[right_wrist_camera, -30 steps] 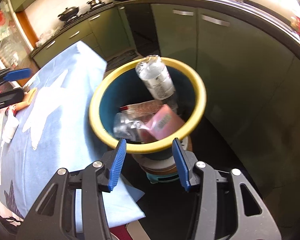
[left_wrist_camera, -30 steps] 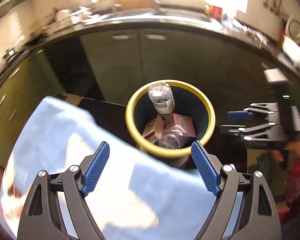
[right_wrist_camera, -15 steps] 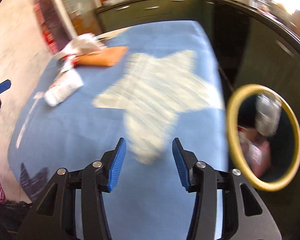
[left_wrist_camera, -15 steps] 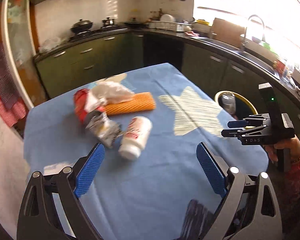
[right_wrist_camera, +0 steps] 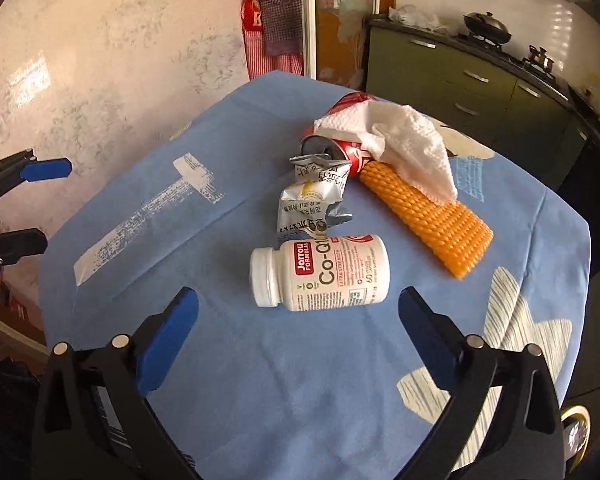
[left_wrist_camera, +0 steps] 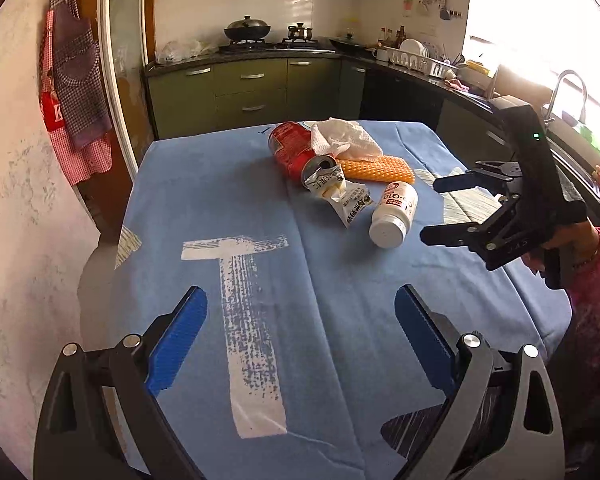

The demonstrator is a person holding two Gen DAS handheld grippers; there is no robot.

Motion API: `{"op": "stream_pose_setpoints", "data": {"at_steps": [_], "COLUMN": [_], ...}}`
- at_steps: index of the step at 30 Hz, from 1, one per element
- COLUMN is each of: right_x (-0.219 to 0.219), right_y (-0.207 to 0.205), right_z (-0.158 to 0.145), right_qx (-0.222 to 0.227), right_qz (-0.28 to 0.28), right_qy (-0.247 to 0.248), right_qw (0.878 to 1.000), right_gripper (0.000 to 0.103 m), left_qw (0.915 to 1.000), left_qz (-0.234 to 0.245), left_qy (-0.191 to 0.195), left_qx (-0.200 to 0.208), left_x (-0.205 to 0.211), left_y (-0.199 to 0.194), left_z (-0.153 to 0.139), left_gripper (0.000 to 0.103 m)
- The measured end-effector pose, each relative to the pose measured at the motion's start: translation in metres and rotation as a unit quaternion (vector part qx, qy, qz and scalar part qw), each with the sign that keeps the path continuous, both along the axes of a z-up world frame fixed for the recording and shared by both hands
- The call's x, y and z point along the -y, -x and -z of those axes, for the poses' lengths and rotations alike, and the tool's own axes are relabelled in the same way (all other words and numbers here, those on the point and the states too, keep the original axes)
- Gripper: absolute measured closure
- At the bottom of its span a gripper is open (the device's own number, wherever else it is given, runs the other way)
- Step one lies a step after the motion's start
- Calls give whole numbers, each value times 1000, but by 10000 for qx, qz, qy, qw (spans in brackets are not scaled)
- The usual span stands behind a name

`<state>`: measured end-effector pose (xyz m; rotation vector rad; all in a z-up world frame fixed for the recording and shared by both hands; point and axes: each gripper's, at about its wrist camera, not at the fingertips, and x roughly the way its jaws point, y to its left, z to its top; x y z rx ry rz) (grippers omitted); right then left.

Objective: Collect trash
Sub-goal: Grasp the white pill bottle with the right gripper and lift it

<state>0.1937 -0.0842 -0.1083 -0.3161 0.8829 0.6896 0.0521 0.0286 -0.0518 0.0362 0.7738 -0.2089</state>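
My right gripper is wide apart with nothing in it, and its jaws have just been opening. Right in front of it, just past the blue pads, a white pill bottle lies on its side on the blue tablecloth. Its long side runs across my view, from one finger to the other, with the cap pointing to the left. That means my fingers stand at the cap end and the bottom end, so I think I have to turn my wrist to pinch it across its round middle. My left gripper is wide apart too, its jaws have just been opening, and it holds nothing. It is farther off, with a big stretch of bare cloth and a white printed T shape between it and the trash, so my right hand is the nearer one. I can read "Jarrow FORMULAS" and "Co-Q10" on the bottle, with "EXTRA STRENGTH" in small red letters. Touching the bottle's far side is a crumpled silver snack wrapper with black writing I cannot read. Behind it lies a red drink can on its side, open top toward me, with white marks too hidden to read. A white paper towel lies over the can and over one end of a bumpy orange sponge. A red apron on the wall shows a white letter K.
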Motion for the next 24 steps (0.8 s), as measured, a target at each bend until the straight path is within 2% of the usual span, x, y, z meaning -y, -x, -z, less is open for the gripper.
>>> {"op": "stream_pose_setpoints", "data": {"at_steps": [4, 10, 15, 19, 21, 24], "right_x": [-15, -17, -21, -22, -21, -17], "right_y": [-13, -26, -36, -48, -50, -45], "right_z": [13, 26, 29, 32, 33, 33], "right_qx": [-117, -255, -9, -285, -437, -431], "right_qz": [-135, -146, -491, -728, -732, -578], "right_qy": [317, 452, 582, 535, 453, 405], "right_qw": [9993, 9985, 9971, 9955, 9953, 9966], "right_gripper": [8, 8, 8, 8, 19, 19], "left_qw": [9999, 9998, 9996, 9995, 9995, 9994], "left_qz": [75, 192, 224, 260, 271, 286], "left_qy": [71, 76, 83, 104, 106, 116], "left_qx": [7, -72, -129, -142, -148, -158], "left_x": [6, 14, 19, 24, 25, 27], "left_y": [-2, -4, -5, -4, -3, -5], "left_z": [1, 4, 8, 9, 9, 9], "left_gripper": [9, 9, 9, 9, 9, 9]}}
